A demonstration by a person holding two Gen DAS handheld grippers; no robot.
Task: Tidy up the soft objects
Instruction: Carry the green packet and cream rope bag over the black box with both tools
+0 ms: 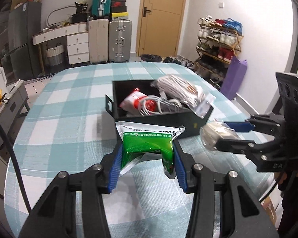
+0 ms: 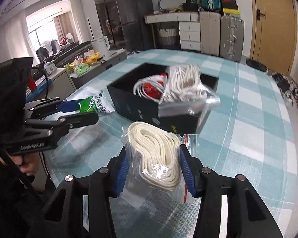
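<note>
While your left gripper (image 1: pixel 147 158) clamps the green sachet (image 1: pixel 149 146), your right gripper's (image 2: pixel 155 168) fingers pinch the bagged cream rope (image 2: pixel 157 154) above the desk (image 2: pixel 248 119).

Black box (image 1: pixel 161 117) mid-table, mouth crowded by a bagged rope bundle (image 1: pixel 180 93) overhanging its right rim, bare checked tablecloth (image 1: pixel 69 103) open left, right and behind.

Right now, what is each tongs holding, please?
Left tongs: closed on the green packet.
Right tongs: closed on the bag of white cord.
</note>
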